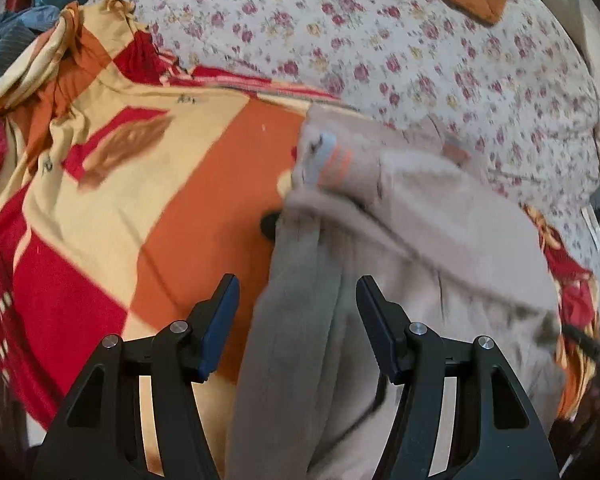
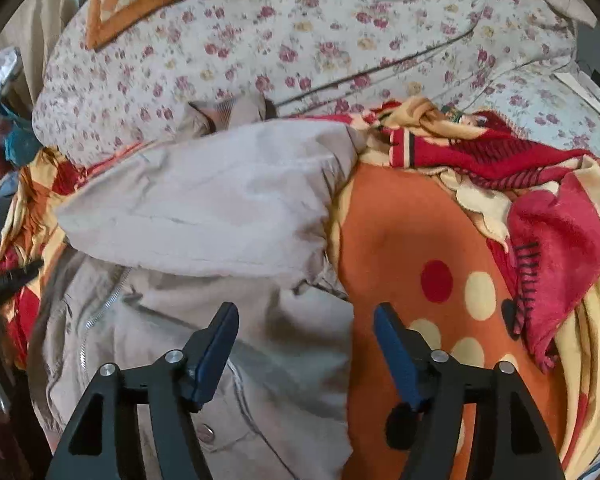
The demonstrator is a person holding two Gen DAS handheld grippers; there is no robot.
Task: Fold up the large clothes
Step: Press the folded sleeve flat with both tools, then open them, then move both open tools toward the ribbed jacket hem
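I am partway through folding the tan jacket (image 2: pixel 204 200) on the orange blanket (image 2: pixel 400 216) (one sleeve lies across it), both the left claw (image 1: pixel 298 300) and right claw (image 2: pixel 306 328) spread and holding nothing, so next I must pinch an edge.

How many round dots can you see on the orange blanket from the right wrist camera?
5: one red dot, four cream, and partly behind the right gripper. More may be hidden.

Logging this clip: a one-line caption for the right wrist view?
Open right gripper above a beige jacket on an orange blanket.
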